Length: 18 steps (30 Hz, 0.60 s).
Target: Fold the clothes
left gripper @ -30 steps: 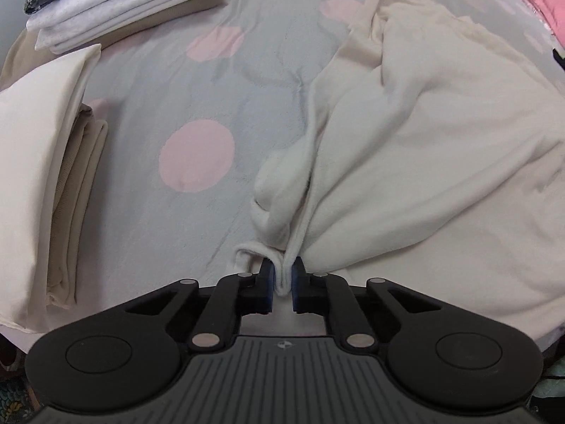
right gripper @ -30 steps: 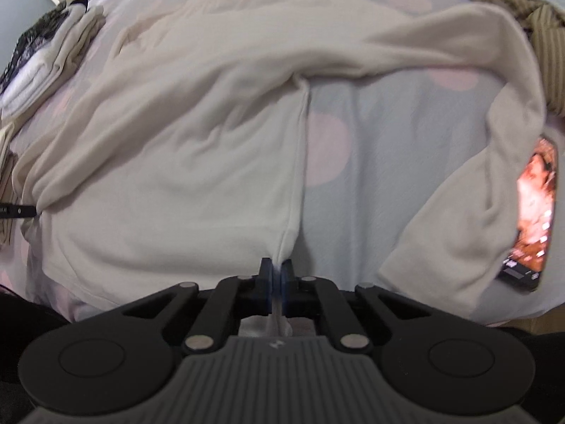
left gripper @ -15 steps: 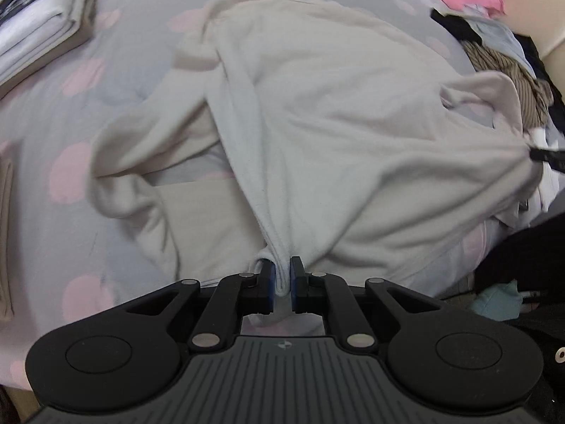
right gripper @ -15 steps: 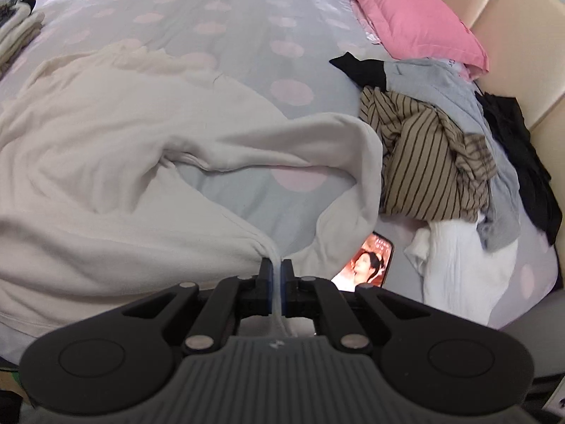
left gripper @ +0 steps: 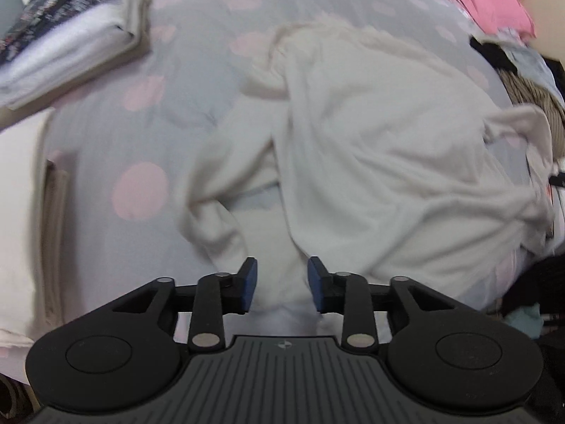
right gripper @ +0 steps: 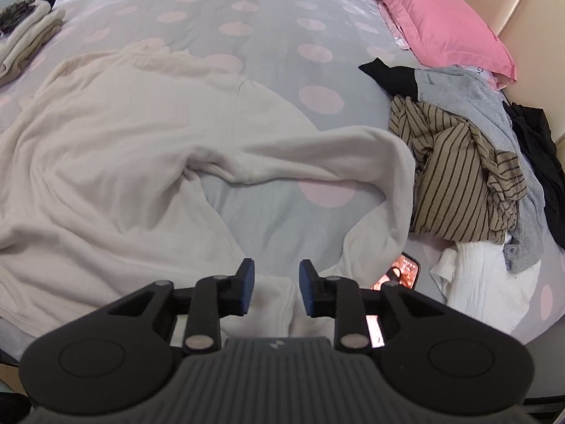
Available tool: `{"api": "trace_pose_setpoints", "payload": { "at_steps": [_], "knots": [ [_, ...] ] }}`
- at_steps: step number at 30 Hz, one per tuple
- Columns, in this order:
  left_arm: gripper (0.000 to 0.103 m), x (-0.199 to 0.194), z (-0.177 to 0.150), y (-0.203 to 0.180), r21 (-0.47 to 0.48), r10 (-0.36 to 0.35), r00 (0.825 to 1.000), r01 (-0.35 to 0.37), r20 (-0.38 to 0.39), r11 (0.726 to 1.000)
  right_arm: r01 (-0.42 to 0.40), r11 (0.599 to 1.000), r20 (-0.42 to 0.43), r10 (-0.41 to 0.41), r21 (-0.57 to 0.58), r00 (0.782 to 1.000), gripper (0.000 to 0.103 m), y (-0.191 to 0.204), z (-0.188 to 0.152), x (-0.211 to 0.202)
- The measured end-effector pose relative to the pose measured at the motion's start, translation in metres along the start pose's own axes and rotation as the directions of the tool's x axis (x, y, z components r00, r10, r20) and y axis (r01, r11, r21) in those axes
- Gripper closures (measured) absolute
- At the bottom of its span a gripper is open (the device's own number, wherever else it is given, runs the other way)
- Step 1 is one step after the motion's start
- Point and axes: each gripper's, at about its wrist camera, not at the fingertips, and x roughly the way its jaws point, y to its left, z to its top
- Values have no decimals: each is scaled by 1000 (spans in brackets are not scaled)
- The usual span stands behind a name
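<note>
Bed [right gripper: 275,10]: grey cover with pink dots, fills both views.

Cream top [right gripper: 116,148]: long-sleeved, spread crumpled across the middle of the bed, not folded. In the right wrist view one sleeve runs out to the right, bends and comes back toward the camera; bare cover shows inside the loop. In the left wrist view the same top [left gripper: 370,148] lies right of centre, its other sleeve bunched to the left; that view is blurred.

Pink pillow [right gripper: 434,21]: at the far right, against a padded beige headboard [right gripper: 501,3].

Loose heap [right gripper: 469,162] on the right side of the bed: striped brown garment, grey one, black one, a white piece nearest the camera. It lies just beside the sleeve's bend.

Folded stack [left gripper: 67,39]: far left in the left wrist view, dark patterned piece on top, well apart from the top. A second cream stack [left gripper: 21,233] at the left edge.

Phone [right gripper: 399,272]: lit screen, partly under the sleeve end, just right of the right tongs.

Left tongs [left gripper: 281,284]: jaws have just been opening, now apart; cream fabric lies below the gap, pads not pressing it.

Right tongs [right gripper: 272,282]: jaws likewise have just been opening, now apart, nothing gripped; the top's hem lies under them.
</note>
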Motion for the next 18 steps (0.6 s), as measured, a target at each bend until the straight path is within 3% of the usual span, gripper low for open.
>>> {"api": "trace_pose_setpoints", "payload": {
  "at_steps": [4,7,9,11,12,13,18],
  "knots": [
    [61,-5,22,17,-28,84,992,-81,93,996,-18,1000,14,18,5,1000,67,-19,19,-2],
    [55,8,40,28,-24,134,986,-133,98,991,-24,997,30,22,69,999,65,-47,40,-4],
    [57,29,48,37,-39,150,988,-148,31,988,-8,991,45,2,132,999,64,-67,53,-6],
    [68,49,52,47,-67,146,989,-148,-36,987,4,982,55,-15,188,998,63,-86,63,-7],
    [81,58,52,51,-77,133,989,-137,-59,988,8,977,57,-21,213,998,63,-94,67,-7],
    [88,64,51,53,-85,126,989,-132,-71,988,11,972,57,-25,233,998,62,-100,69,-7],
    [96,67,47,60,-125,191,981,-193,-30,973,34,958,44,-49,286,998,58,-119,70,2]
  ]
}}
